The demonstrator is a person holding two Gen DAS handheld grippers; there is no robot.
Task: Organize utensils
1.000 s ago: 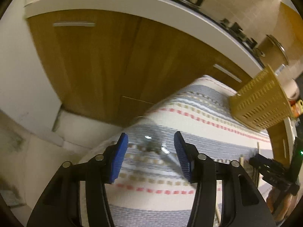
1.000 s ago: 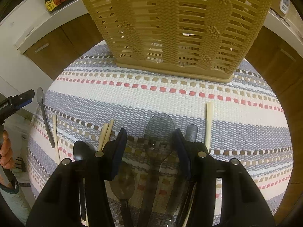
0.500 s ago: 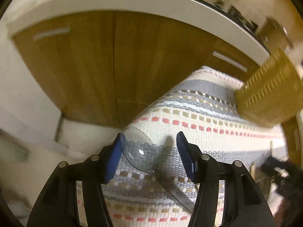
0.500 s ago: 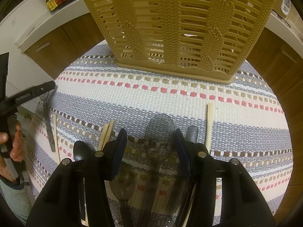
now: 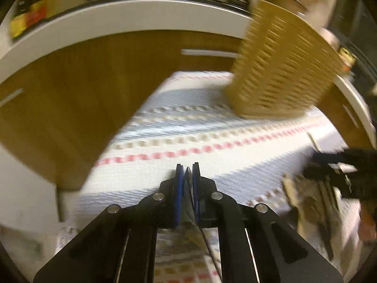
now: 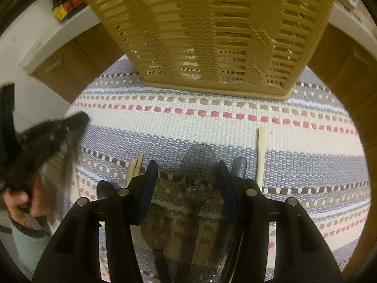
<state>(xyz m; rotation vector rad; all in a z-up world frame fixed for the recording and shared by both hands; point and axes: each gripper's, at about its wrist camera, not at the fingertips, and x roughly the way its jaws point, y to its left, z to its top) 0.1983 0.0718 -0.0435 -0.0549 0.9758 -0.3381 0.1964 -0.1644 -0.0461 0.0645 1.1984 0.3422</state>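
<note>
My left gripper [image 5: 187,173] is shut on a clear plastic spoon [image 5: 188,181], seen edge-on between the blue pads, held above the striped mat [image 5: 212,141]. It also shows blurred at the left of the right wrist view [image 6: 59,136]. My right gripper [image 6: 187,179] is open and low over the mat, with a smoky plastic spoon [image 6: 198,176] lying between its fingers. More dark spoons [image 6: 155,226] and wooden chopsticks [image 6: 261,155] lie around it. The tan slotted basket [image 6: 212,35] stands at the far side of the mat; in the left wrist view it is at upper right [image 5: 282,75].
Wooden cabinet doors [image 5: 70,94] under a white counter [image 5: 117,16] stand beyond the mat's left edge. Bottles [image 6: 68,7] stand on the counter at far left. A pair of chopsticks [image 6: 136,167] lies left of my right gripper.
My left gripper has shut on the clear spoon, lifted it off the mat and swung toward the basket. My right gripper has moved slightly closer to the basket.
</note>
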